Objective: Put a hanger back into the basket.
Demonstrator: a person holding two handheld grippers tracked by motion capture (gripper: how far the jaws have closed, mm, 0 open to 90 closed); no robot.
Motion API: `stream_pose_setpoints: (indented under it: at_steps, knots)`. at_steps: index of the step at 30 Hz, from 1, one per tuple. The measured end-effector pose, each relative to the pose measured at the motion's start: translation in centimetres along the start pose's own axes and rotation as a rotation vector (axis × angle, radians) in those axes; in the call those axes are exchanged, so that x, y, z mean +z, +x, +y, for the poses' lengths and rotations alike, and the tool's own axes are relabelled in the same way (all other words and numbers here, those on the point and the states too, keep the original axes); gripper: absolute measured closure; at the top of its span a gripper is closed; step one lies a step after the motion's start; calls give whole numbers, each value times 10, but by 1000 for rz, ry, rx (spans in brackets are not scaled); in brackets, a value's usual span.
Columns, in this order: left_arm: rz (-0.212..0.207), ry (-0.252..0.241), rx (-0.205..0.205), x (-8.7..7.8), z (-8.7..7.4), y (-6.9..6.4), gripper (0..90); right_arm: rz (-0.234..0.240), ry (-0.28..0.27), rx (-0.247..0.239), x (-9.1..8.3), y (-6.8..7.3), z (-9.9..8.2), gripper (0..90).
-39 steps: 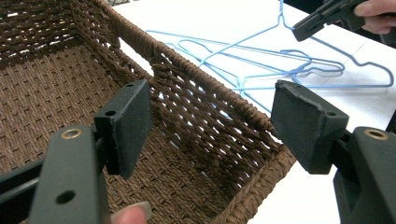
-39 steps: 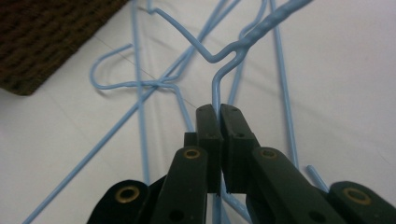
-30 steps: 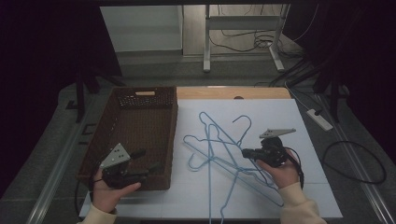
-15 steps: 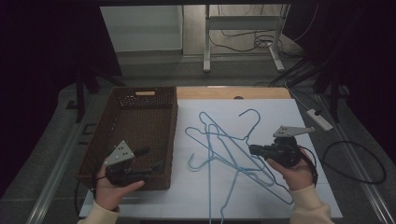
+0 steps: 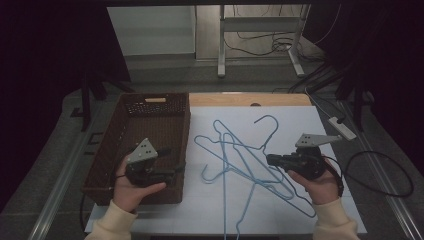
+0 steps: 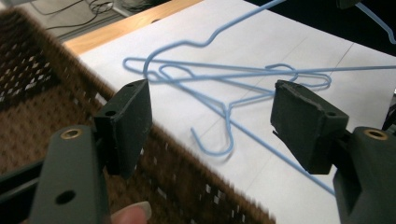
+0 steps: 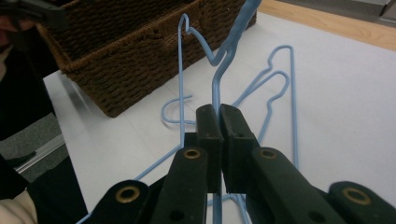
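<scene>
Changes since the earlier frames: right gripper [image 5: 272,160] has lifted and drawn toward the counter's right edge, carrying its held hanger [image 5: 260,134] so that the hook now stands higher and farther right over the white sheet; left gripper [image 5: 172,171] has risen slightly above the basket's front corner.

Item 1. Held hanger, light blue wire. Clamped at the neck just below the hook between the right gripper's [image 7: 219,116] jaws, which are clenched flat on the wire. Gripping at the neck likely keeps the frame hanging steady and lets it be pulled free of the pile.

Item 2. Remaining hangers [image 5: 235,165], same blue wire, number unclear. Lying crossed on the white sheet, tangled with one another and probably still overlapping the lifted one at its lower end.

Item 3. Basket [image 5: 150,107], brown wicker, empty as far as visible. Set along the left of the counter [image 5: 240,99], beside the pile, a likely destination.

Item 4. Left gripper [image 6: 212,123], jaws released and wide, nothing between them. Held over the basket rim and aimed at the pile, seemingly ready to steady or take a hanger.
</scene>
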State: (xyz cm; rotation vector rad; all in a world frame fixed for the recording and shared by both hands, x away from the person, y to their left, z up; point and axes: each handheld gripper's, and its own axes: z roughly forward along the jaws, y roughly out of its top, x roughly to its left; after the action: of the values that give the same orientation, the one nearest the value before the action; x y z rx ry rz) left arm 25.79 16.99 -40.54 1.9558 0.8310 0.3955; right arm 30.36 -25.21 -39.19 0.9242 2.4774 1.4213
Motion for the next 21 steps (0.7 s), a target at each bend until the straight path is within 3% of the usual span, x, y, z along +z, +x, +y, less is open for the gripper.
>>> stream_pose_setpoints:
  at_steps: [4,9,13,15,21]
  knots:
    - [-41,2,22,11,19,-3,295,27,-9,-14,-4,2,2,880]
    - [-54,24,69,29,38,-8,300,77,-3,-40,-3,6,3,879]
    - [-73,42,87,40,46,-10,308,95,-2,-50,-2,8,4,880]
    - [-101,57,115,49,54,-13,317,130,-9,-62,-3,9,4,879]
    - [-138,79,154,58,62,-20,326,173,-9,-74,0,14,6,879]
